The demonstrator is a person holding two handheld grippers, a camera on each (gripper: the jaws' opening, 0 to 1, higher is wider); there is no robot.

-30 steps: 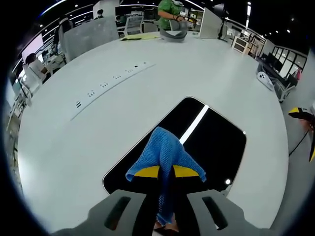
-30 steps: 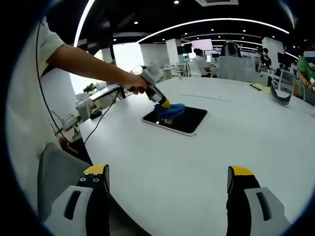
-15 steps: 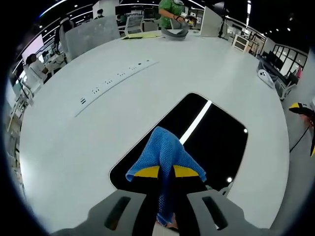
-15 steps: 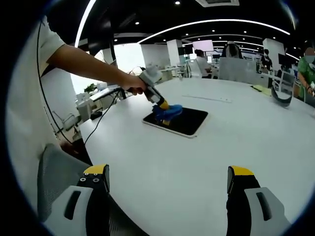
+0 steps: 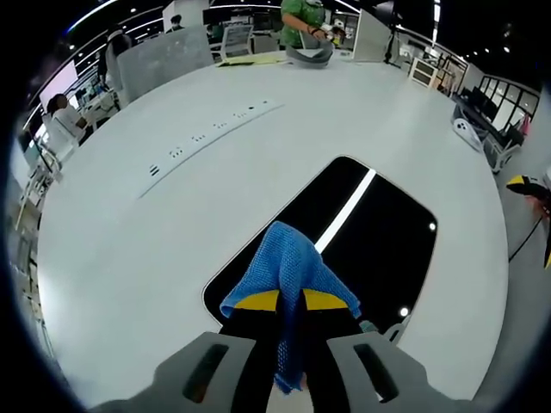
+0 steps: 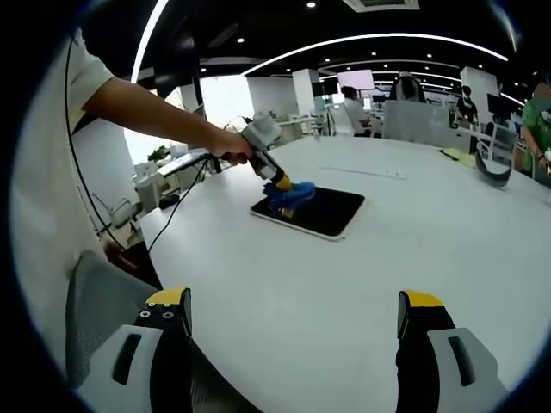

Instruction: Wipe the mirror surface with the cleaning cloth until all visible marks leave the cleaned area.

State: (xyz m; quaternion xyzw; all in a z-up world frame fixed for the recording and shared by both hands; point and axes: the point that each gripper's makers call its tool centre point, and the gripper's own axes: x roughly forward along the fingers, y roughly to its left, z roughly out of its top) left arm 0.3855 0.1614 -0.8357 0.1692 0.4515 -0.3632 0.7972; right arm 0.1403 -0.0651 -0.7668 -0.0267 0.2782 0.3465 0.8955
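A: While I hold the left gripper clamped on the cleaning cloth, what do you think can go wrong?

B: I see 2 risks. The cloth sits at the near corner of the mirror, close to its edge. If I push further toward myself, the cloth can slide off onto the table and I wipe the table and not the glass. Also the mirror lies loose on the table, I judge, so a hard stroke along it can shift it.

A: Where is the mirror exactly, and how does it point?

B: It lies flat on the white table, reflective side up. In the right gripper view the mirror is well apart from the right gripper, whose jaws stand wide apart and hold nothing. In the left gripper view the long axis runs from the near corner under the cloth away to the upper right, and a bright reflected light stripe follows almost the same line.

A: Are marks visible?

B: I cannot tell; the surface looks dark, with only reflections.

A: Then I keep strokes light and along the long axis.
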